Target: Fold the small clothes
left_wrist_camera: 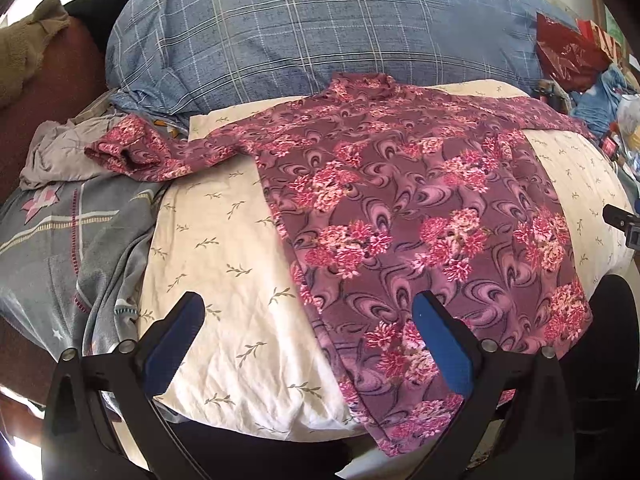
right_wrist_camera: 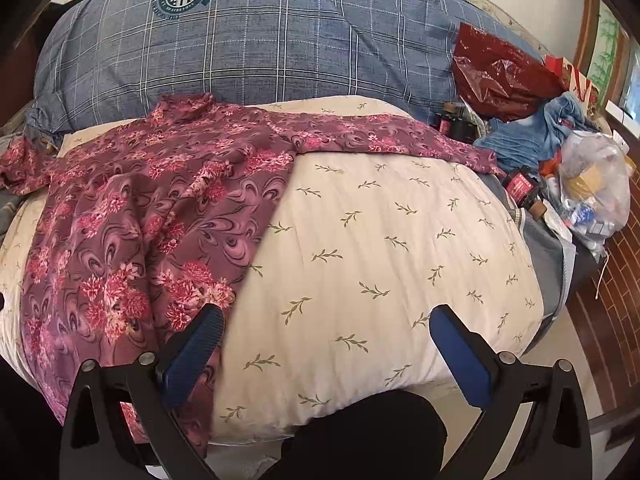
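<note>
floral shirt (left_wrist_camera: 420, 216) lying spread flat on the cream leaf-print quilt (left_wrist_camera: 224, 264), sleeves stretching out to both sides, collar toward the blue plaid duvet (left_wrist_camera: 304, 36). left gripper (left_wrist_camera: 308, 344) and right gripper (right_wrist_camera: 328, 356) both hovering wide open, gripping nothing.

You are seeing a purple shirt (left_wrist_camera: 420, 216) showing pink flowers; the cream cover (right_wrist_camera: 380, 248) is carrying green sprigs; the blue pillow (left_wrist_camera: 320, 40) is wearing white checks.
</note>
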A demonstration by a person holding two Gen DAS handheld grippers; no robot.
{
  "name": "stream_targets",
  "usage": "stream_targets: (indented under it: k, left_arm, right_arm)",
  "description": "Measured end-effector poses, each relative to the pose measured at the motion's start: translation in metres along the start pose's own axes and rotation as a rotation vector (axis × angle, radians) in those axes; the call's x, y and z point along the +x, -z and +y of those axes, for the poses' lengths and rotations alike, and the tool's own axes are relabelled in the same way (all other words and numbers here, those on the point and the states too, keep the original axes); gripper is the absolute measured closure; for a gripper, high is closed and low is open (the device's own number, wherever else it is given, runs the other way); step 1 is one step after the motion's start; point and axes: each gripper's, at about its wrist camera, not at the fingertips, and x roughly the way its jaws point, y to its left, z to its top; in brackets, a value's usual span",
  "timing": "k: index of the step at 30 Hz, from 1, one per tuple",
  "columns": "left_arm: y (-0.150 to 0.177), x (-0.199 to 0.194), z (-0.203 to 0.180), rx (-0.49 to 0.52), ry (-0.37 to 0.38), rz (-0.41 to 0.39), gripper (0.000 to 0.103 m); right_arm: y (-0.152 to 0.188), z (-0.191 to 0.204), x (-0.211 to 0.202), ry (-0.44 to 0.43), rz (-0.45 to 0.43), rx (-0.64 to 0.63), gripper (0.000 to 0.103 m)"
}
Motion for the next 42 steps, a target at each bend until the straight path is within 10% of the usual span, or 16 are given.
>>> stream_targets:
  k: [42]
  left_arm:
    - [-0.004,-0.004,-0.021,-0.016,0.011,0.01,0.0]
  right_arm:
    - [-0.002,0.002,-0.014,-0.104,-0.104,-0.011,0.001]
